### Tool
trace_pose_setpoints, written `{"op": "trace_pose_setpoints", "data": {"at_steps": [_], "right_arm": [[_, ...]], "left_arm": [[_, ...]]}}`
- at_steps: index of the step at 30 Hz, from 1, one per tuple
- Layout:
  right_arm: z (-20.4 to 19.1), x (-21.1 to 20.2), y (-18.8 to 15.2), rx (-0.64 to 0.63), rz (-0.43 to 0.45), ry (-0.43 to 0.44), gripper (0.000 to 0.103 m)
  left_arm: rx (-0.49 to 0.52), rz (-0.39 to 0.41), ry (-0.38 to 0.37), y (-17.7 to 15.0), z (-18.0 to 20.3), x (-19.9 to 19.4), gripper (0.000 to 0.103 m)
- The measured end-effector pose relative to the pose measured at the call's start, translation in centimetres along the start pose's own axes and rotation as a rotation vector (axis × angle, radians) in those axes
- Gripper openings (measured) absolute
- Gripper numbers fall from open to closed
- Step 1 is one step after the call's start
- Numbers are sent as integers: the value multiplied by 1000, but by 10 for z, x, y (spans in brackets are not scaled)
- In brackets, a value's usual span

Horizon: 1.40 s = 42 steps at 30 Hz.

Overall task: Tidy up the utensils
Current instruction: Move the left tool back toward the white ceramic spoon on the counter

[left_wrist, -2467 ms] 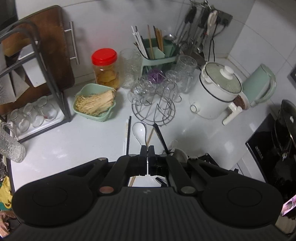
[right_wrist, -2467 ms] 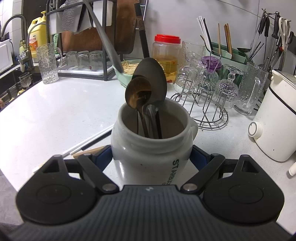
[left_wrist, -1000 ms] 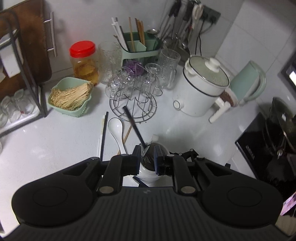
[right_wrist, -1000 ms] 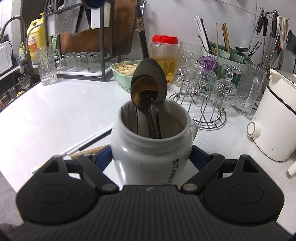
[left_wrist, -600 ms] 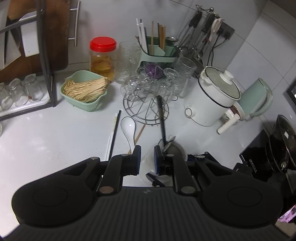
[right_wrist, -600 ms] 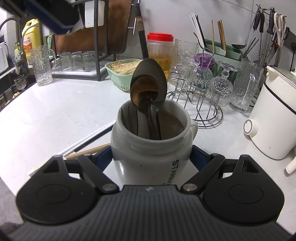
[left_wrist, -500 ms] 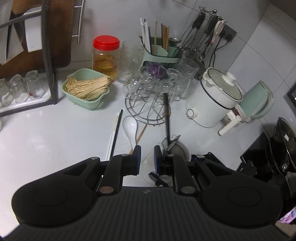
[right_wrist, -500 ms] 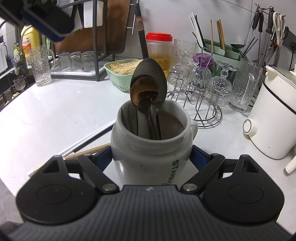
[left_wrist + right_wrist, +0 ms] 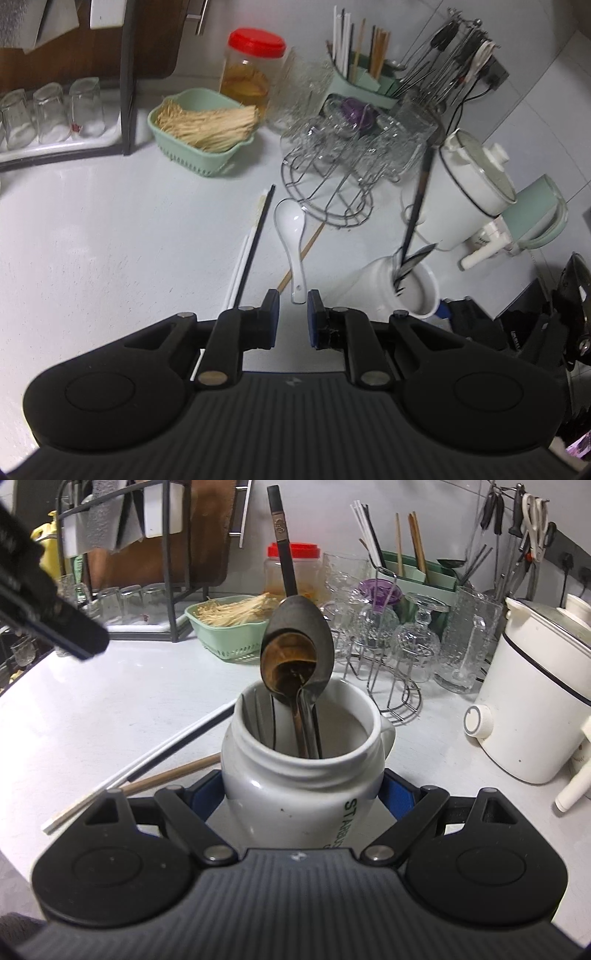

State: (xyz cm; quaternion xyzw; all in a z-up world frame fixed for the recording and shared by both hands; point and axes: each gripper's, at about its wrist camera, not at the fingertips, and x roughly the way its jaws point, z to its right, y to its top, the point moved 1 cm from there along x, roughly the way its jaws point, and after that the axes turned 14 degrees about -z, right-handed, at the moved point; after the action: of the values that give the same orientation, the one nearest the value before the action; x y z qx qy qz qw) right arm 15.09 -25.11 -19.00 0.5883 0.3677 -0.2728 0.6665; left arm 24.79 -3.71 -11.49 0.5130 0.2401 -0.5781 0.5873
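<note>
Countertop (image 9: 110, 229) of pale, glossy white stone runs under both views and curves off at the left toward a dim area with a yellow bottle (image 9: 42, 541). White wall tile backs it, with hanging utensils and scissors (image 9: 532, 506) on a rail at the upper right.

The right gripper (image 9: 303, 794) clamps a white ceramic mug (image 9: 299, 771) between its blue pads, one pad on each side of the mug's body. In the mug stand a dark metal spoon (image 9: 297, 642), a smaller brown spoon (image 9: 288, 664) nested against it, and a long dark handle (image 9: 282, 539) rising above both.

The left gripper (image 9: 291, 308) hangs above the counter with its jaws a narrow gap apart and nothing between them. Just beyond its tips lies a white ceramic spoon (image 9: 291, 236), crossing a wooden chopstick (image 9: 303, 249); white and black chopsticks (image 9: 251, 251) lie side by side to its left.

Farther back sit a green basket (image 9: 199, 162) of dry noodles, a red-lidded jar (image 9: 251, 70), a wire rack of glasses (image 9: 340, 162), a green chopstick holder (image 9: 365, 83), a white cooker (image 9: 469, 195), a mint kettle (image 9: 535, 218) and a black metal shelf (image 9: 127, 77) over upturned glasses.
</note>
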Motion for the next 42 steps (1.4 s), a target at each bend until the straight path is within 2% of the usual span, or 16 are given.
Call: {"op": "trace_pose_setpoints", "data": {"at_steps": [8, 12, 17, 19, 25, 36, 42], "right_arm": [[-2, 3, 4, 45, -3, -28, 91], [-3, 4, 4, 53, -2, -38, 91], [-3, 4, 3, 60, 6, -38, 91], [-3, 4, 3, 61, 10, -39, 91], [-1, 5, 3, 62, 18, -41, 91], [4, 10, 7, 73, 18, -51, 91], [6, 11, 10, 68, 7, -49, 91]], "left_arm": [[-12, -24, 35, 20, -20, 5, 17], [-4, -30, 23, 37, -29, 14, 17], [26, -64, -32, 61, -30, 49, 18], [39, -61, -59, 71, -29, 64, 23], [181, -72, -82, 92, -11, 108, 23], [89, -141, -177, 133, -38, 163, 22], [132, -163, -214, 149, -35, 178, 23]]}}
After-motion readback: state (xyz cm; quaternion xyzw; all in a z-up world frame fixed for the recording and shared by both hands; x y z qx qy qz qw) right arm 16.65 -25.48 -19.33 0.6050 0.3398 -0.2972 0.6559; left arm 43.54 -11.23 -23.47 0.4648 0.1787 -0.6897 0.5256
